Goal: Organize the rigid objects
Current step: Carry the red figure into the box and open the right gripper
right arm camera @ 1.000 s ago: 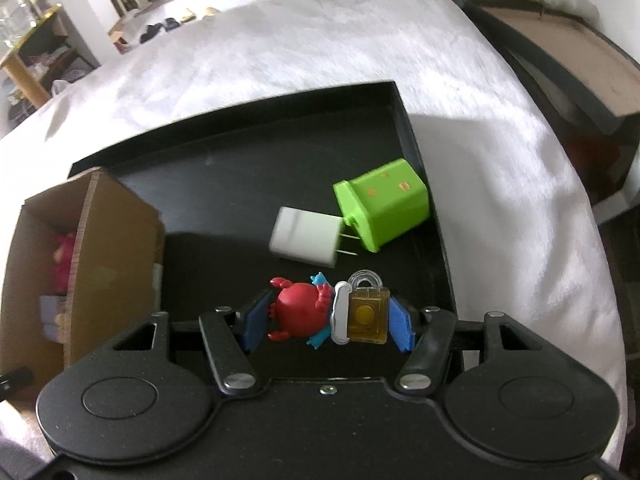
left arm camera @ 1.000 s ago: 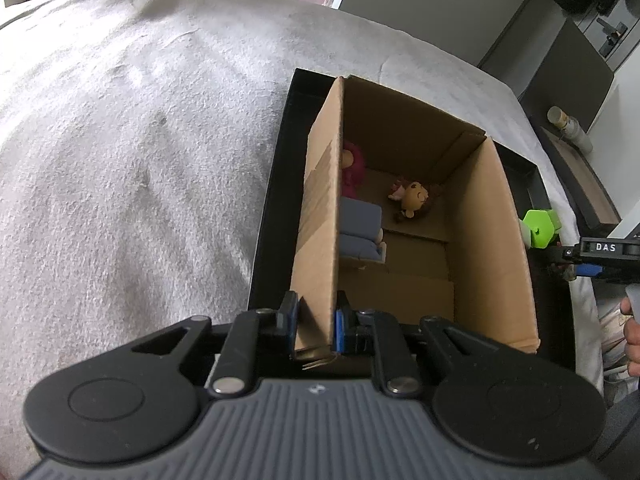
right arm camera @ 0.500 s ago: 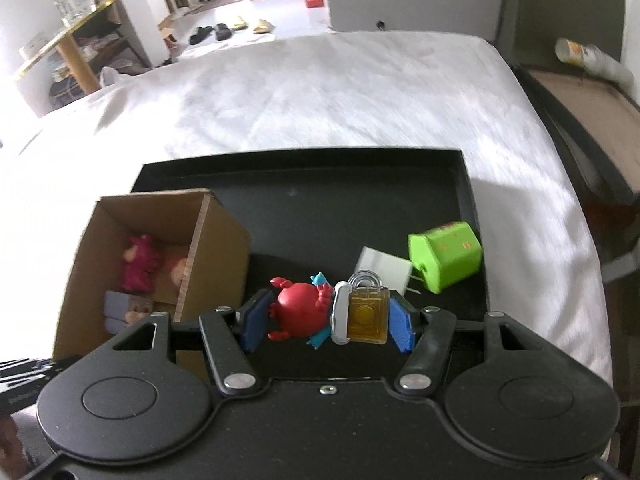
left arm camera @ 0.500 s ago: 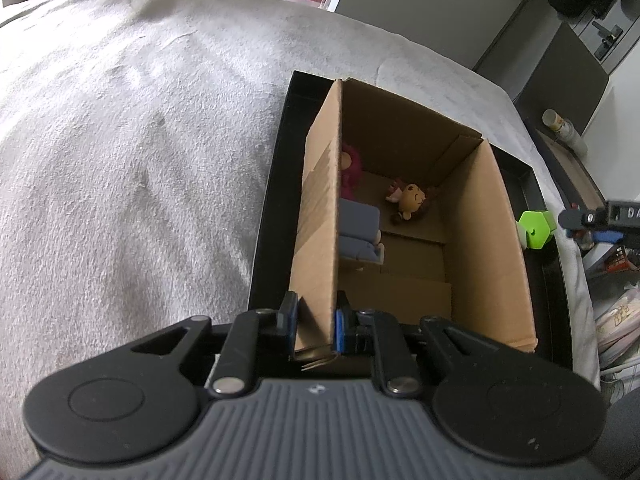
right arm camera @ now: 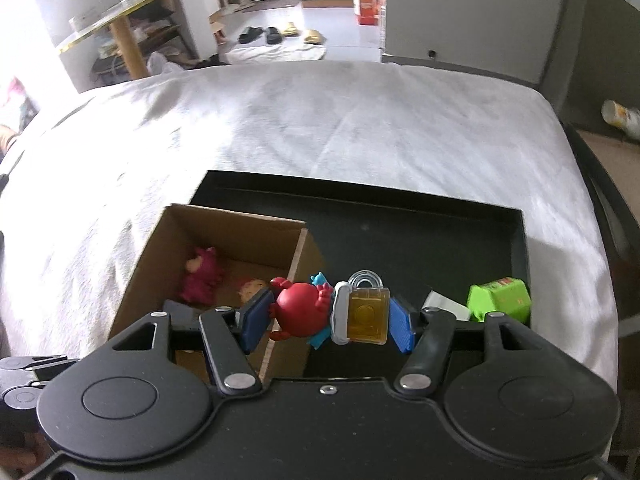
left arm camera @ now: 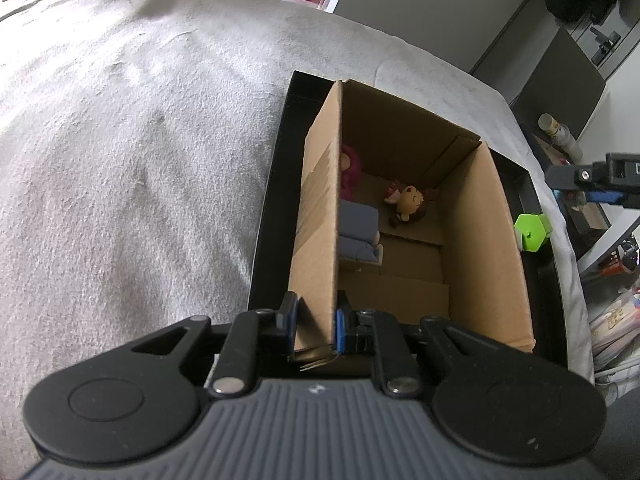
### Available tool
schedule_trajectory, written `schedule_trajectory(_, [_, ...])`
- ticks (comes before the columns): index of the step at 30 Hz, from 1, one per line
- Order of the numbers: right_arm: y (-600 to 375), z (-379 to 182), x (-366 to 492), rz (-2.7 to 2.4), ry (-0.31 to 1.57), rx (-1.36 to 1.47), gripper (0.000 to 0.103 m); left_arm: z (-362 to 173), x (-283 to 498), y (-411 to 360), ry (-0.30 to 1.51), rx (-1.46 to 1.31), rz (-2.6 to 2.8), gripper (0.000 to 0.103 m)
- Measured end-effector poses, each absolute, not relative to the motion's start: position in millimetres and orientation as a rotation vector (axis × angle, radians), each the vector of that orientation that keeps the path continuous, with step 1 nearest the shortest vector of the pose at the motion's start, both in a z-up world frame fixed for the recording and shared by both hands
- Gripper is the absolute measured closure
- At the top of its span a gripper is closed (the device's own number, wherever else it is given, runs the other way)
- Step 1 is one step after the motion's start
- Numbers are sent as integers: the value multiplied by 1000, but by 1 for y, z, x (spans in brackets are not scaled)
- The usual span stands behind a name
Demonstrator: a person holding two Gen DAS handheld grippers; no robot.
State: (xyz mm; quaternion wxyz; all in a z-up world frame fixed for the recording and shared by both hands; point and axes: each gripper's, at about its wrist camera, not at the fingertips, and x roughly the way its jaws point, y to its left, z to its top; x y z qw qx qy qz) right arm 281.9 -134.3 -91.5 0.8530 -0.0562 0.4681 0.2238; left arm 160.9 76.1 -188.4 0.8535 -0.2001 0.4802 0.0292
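Observation:
My left gripper (left arm camera: 314, 322) is shut on the near left wall of an open cardboard box (left arm camera: 316, 216) that stands in a black tray (left arm camera: 272, 208). Inside the box lie a pink plush figure (left arm camera: 350, 172), a small doll (left arm camera: 410, 204) and a grey-blue block (left arm camera: 358, 232). My right gripper (right arm camera: 328, 314) is shut on a red crab toy (right arm camera: 300, 310) joined to an amber padlock (right arm camera: 366, 312), held above the box's right wall (right arm camera: 288, 292). A green house-shaped block (right arm camera: 500, 300) and a white plug (right arm camera: 444, 304) lie on the tray (right arm camera: 400, 232).
The tray sits on a white-grey blanket (left arm camera: 140, 140) over a bed. A dark side table (right arm camera: 608, 168) with a paper cup (right arm camera: 622, 114) stands at the right. Shoes (right arm camera: 280, 34) and shelves lie on the floor beyond the bed.
My right gripper has risen and moved left with the crab and padlock, from over the tray to over the box's right wall. The left gripper has kept its hold on the box.

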Motion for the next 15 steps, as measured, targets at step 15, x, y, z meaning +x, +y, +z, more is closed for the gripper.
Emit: schedule_trajectory(15, [-79, -96, 298, 530, 1014, -149, 43, -190, 159, 79, 1003, -437, 50, 86])
